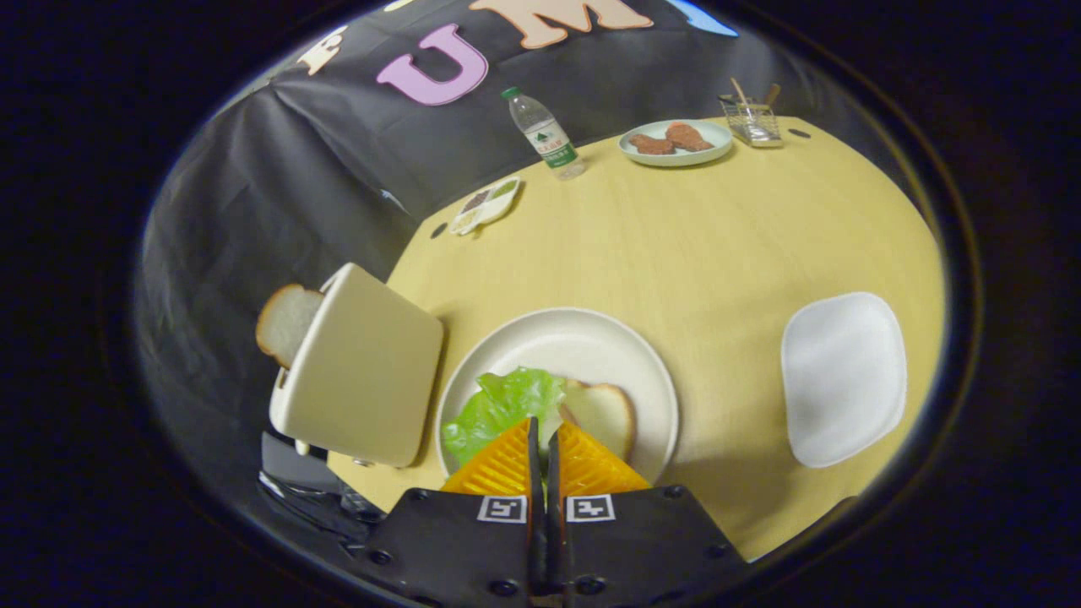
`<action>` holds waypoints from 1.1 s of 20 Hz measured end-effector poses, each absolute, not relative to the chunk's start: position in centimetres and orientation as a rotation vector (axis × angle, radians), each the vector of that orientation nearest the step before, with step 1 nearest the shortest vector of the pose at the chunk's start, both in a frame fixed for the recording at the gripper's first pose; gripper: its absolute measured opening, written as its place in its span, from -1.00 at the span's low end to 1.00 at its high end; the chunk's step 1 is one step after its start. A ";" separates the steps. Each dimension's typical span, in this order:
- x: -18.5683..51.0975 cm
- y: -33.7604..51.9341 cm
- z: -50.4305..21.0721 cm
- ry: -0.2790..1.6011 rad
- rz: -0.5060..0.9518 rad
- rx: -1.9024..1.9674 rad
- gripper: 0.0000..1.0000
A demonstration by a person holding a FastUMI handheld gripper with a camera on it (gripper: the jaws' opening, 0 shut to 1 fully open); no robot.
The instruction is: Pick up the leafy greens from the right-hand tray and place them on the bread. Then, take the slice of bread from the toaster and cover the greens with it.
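Close ahead, gripper (543, 439) over a round pale plate (583, 338) on a yellow table (718, 245), fingers drawn nearly together with only a thin slit between the tips. Pinched in that slit, or just beyond it, a leaf of leafy greens (500, 407), spread over the near left of the plate and partly across a slice of bread (606, 414); likely held low like this so the leaf settles on the bread before release. Whether both fingers truly press the leaf, impossible to tell: the tips cover the contact spot.

Left of the plate, touching close, a cream toaster (363, 371), tilted by the lens, with a second bread slice (285, 321) sticking out of its top, ready for the covering step. Right of the plate and apart from it, a white square tray (844, 380), now bare, presumably the greens' source.

Farther off, a water bottle (545, 135), a small dish (488, 203) with unclear contents, a plate of brownish food (676, 139) and a wire holder (752, 118) with utensils, too small to identify. Near part of the bread and leaf hidden under the fingers.
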State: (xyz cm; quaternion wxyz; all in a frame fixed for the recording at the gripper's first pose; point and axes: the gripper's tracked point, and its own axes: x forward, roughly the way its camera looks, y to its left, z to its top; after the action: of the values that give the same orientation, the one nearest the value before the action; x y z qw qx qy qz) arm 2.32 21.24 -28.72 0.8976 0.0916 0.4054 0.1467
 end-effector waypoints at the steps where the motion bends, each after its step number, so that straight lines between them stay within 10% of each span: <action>1: 2.6 20.9 -29.1 0.832 0.291 0.163 -0.92; 7: 2.6 19.1 -29.5 0.769 0.236 -0.020 -0.71; 13: 3.4 18.3 -25.5 0.626 0.205 -0.083 0.99; 22: 1.4 28.6 -18.4 0.573 0.399 0.088 0.98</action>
State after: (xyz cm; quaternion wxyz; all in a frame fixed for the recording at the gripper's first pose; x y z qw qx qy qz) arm 1.44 28.59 -18.42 0.9388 0.0432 0.2806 0.1952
